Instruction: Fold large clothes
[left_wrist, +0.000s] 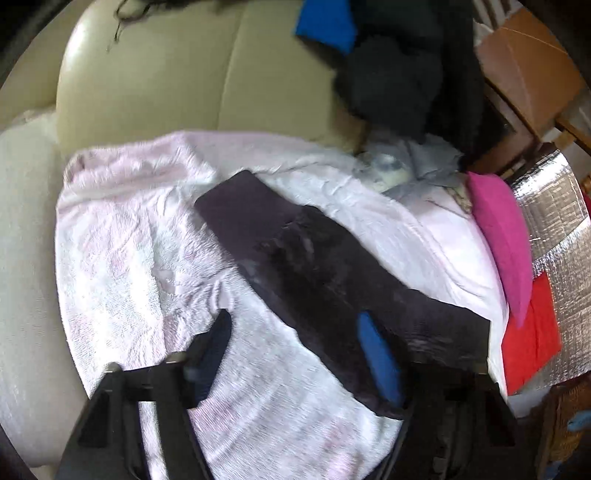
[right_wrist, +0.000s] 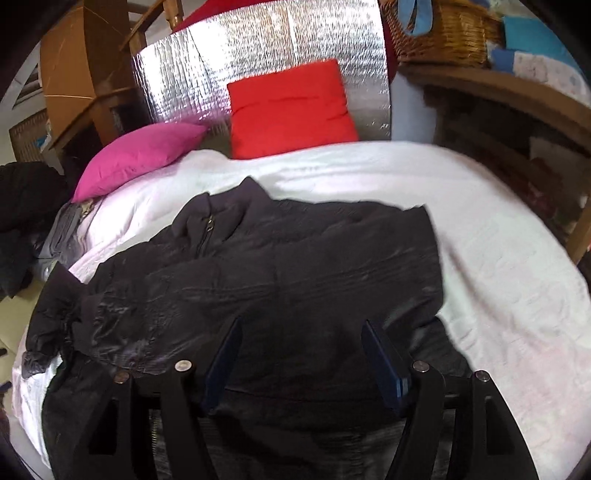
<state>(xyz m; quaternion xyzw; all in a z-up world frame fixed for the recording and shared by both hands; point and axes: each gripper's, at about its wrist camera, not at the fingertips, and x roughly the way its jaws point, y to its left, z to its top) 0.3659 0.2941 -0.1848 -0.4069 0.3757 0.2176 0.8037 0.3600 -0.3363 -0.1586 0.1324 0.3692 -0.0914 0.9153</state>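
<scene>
Right wrist view — both grippers (right_wrist: 301, 354) (left_wrist: 295, 354) spread, black jacket (right_wrist: 258, 280) near blanket (right_wrist: 498, 295) edge.

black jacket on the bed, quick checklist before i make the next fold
1. Black jacket lying on the white blanket: ok, mostly spread, zipper collar toward the pillows.
2. Sleeve laid out: ok, in the left wrist view one dark sleeve stretches flat across the blanket.
3. Left edge smooth: not ok, the fabric near the jacket's left side is bunched and crumpled.
4. Left hand-held gripper ready: ok, open and holding nothing, one finger over the sleeve.
5. Right hand-held gripper ready: ok, open over the jacket's lower part.
6. Room beyond the collar: ok, pink pillow and red pillow sit clear of the jacket.
</scene>
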